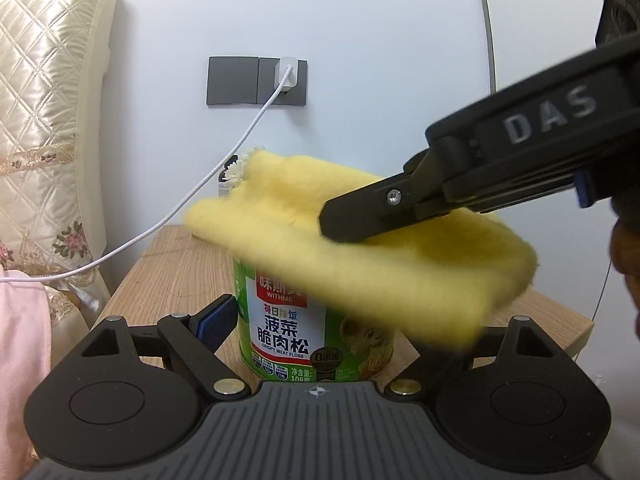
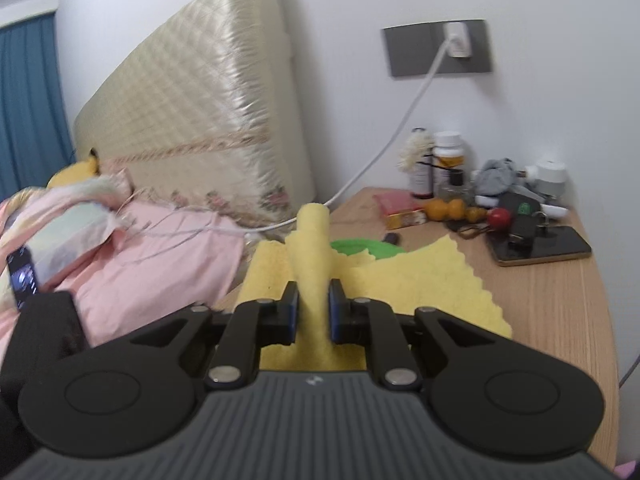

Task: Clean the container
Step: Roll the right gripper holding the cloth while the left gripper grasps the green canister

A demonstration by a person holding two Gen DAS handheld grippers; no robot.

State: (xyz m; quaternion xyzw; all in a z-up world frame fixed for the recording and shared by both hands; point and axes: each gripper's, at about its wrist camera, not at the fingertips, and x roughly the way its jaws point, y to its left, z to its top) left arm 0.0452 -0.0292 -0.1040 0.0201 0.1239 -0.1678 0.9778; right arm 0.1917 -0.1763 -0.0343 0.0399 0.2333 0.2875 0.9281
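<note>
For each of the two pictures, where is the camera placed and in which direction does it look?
Left wrist: sits on the left gripper, facing the wall; sees the green can between its open fingers and the right gripper on the yellow cloth.
Right wrist: sits on the right gripper, shut on the yellow cloth, facing the bed headboard.
Both show the cloth, can, wall socket and bedside table.
</note>
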